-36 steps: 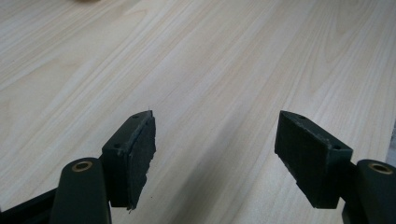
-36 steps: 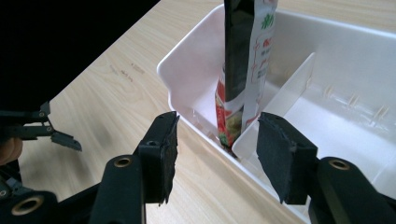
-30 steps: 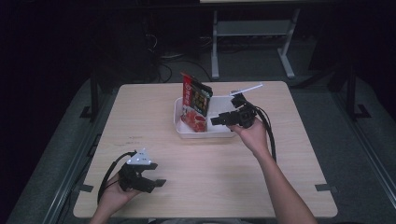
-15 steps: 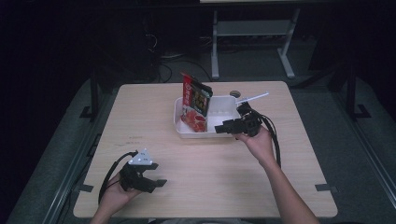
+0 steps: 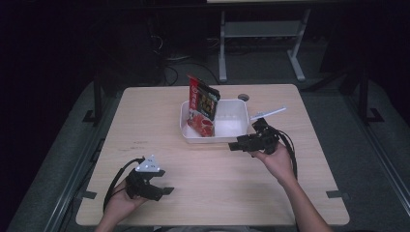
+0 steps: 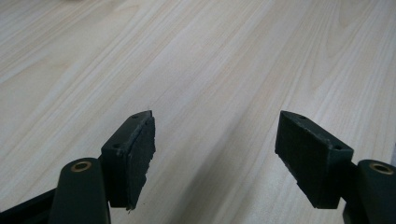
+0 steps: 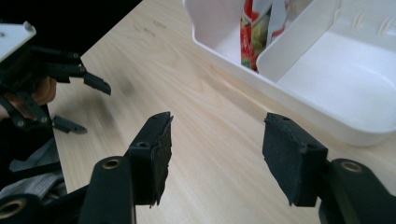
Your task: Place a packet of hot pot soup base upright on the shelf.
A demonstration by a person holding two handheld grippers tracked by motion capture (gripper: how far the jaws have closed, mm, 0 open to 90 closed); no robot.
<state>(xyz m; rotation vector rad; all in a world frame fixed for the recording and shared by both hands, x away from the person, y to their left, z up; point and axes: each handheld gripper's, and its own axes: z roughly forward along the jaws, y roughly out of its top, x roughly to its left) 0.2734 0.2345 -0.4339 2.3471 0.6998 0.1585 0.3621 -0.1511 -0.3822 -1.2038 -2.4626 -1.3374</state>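
Your right gripper (image 5: 238, 145) sits just in front of the white tray (image 5: 241, 133), close to its near right corner, with the jaws pointing across toward your left side. The jaws stand wide apart with nothing between them; in the right gripper view (image 7: 215, 154) you look through the gap at bare wood, and the tray's near wall (image 7: 299, 109) runs just beyond the black pads (image 7: 154, 158). Your right hand (image 5: 276, 162) holds it from the near side of the tray, the cable looping off to the right.

The tray rests on the wooden table (image 5: 145, 121), toward its far middle. It has a divider inside: the right compartment (image 7: 345, 79) is bare white, and the left one holds a red snack packet (image 5: 204, 104) that stands tilted, its top poking up past the tray's far left rim. In the right gripper view the packet's red and green print (image 7: 250, 42) shows behind the divider. A white stick (image 5: 268, 113) lies at an angle just beyond the tray's right end; what it is I cannot tell.

Your left gripper (image 5: 164, 191) is well apart from the tray, down at the near left part of the table, held in your left hand (image 5: 121, 205) with its grey three-cornered plate (image 5: 149, 165) on top. Its jaws are also spread wide and empty; the left gripper view (image 6: 215, 154) shows them hanging over plain wood grain, close to the surface
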